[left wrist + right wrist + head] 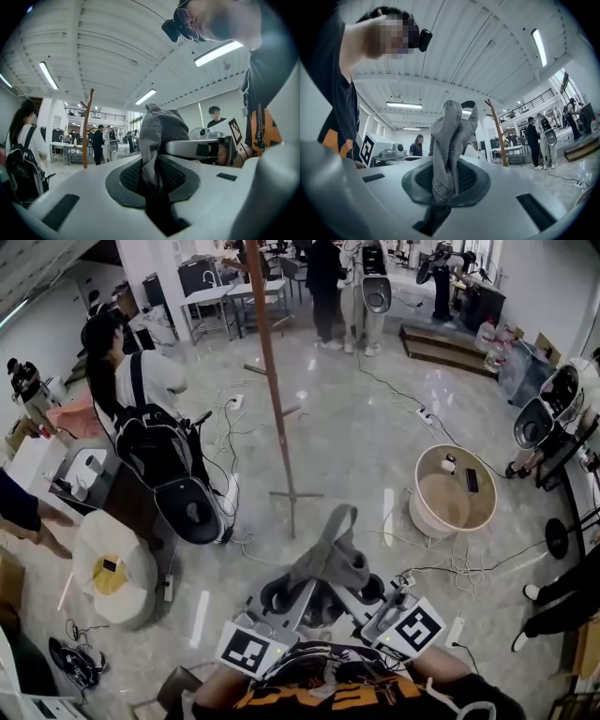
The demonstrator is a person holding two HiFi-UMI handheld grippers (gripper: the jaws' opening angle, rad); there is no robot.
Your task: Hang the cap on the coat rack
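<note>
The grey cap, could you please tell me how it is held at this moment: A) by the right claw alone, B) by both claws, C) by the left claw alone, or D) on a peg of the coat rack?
B: the left claw and the right claw each pinch a fold of the cap.

A grey cap (328, 557) rises at the bottom middle, its fabric pinched on either side by the left claw (286, 593) and the right claw (367, 590). Beyond it a brown coat rack (273, 381) stands upright on the marbled floor (356, 427). A round tub (457, 489) sits to the right, among cables (427, 418).
</note>
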